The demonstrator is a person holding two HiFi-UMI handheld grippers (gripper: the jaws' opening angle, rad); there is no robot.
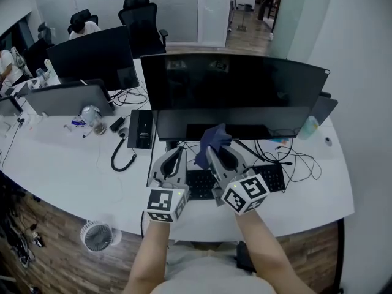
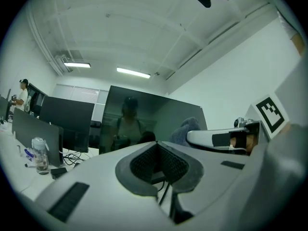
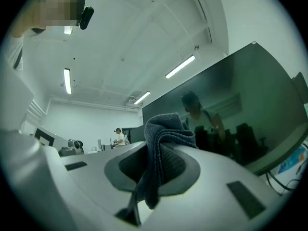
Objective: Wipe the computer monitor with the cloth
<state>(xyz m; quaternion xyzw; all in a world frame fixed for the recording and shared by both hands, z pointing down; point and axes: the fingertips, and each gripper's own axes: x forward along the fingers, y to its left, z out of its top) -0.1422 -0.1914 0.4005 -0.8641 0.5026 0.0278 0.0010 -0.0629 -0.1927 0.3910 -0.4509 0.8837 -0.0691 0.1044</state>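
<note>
left gripper: jaws closed together, holding nothing | right gripper: jaws clamped on bunched cloth, just below monitor | risk: narrow pinch may let cloth slip under pressure; bare jaws could then scratch the screen

Soft, ribbed-weave cloth in the matt grey plastic right gripper, before a monitor with glossy, reflective screen; smooth white desk, wood-grain floor.
</note>
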